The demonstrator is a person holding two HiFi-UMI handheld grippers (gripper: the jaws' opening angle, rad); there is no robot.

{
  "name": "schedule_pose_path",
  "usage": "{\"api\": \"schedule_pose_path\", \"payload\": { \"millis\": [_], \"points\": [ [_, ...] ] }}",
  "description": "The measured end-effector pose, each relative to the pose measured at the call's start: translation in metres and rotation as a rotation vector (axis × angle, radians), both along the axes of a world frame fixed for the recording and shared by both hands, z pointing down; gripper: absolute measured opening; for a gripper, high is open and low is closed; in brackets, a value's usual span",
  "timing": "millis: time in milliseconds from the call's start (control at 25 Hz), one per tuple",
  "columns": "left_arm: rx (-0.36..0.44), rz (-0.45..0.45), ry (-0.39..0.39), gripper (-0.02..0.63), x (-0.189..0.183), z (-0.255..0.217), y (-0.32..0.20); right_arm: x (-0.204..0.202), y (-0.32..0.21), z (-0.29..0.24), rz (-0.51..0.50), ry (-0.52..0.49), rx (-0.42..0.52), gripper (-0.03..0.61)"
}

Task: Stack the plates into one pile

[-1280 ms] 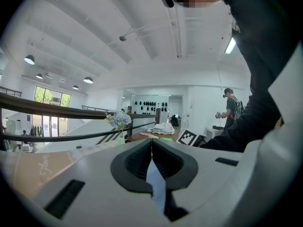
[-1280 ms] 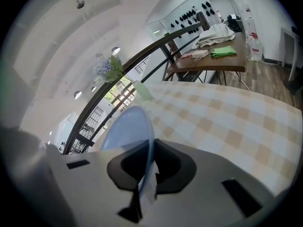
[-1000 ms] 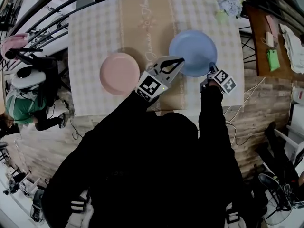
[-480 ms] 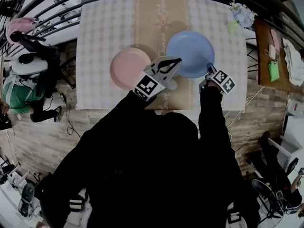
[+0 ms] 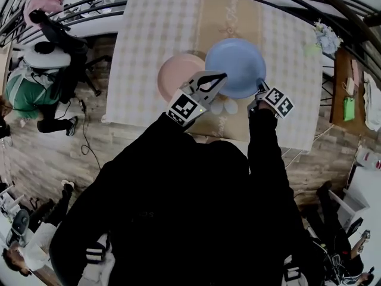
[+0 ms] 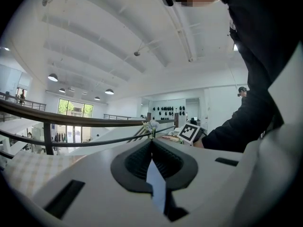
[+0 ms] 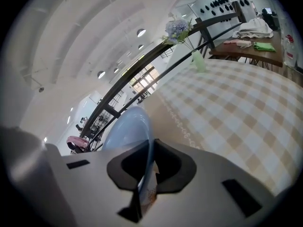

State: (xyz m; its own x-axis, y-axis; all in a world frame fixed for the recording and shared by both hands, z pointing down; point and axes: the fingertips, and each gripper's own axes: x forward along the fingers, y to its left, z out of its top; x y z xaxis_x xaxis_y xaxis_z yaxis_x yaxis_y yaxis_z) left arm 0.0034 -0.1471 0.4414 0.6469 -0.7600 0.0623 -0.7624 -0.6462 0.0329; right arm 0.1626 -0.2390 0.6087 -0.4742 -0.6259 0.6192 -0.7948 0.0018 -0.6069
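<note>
Blue plate (image 5: 235, 64) in the right claw (image 5: 259, 86)
It pinches the rim at five o'clock; the pink plate (image 5: 177, 76) sits at nine o'clock; the left claw (image 5: 221, 75) is closed, empty.

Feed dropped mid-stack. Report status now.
Right gripper clamped on blue plate rim. Left gripper shut, empty. Blue plate overlaps pink plate edge in the head view. Nothing between the plates.

The round pale-blue plate (image 5: 235, 67), clamped at its rim in the right tongs (image 5: 260, 88), overlaps the right edge of the round pink plate (image 5: 177, 76), which lies flat on the table (image 5: 149, 40).
</note>
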Motion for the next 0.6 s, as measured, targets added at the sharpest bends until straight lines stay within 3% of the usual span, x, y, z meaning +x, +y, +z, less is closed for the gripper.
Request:
{"api": "schedule_pose_path", "payload": {
  "millis": [600],
  "points": [
    [0.004,-0.118,-0.003,0.020,-0.084,0.007,0.039,-0.114,0.037,0.021,-0.143,-0.027,-0.046,0.028]
  ]
}}
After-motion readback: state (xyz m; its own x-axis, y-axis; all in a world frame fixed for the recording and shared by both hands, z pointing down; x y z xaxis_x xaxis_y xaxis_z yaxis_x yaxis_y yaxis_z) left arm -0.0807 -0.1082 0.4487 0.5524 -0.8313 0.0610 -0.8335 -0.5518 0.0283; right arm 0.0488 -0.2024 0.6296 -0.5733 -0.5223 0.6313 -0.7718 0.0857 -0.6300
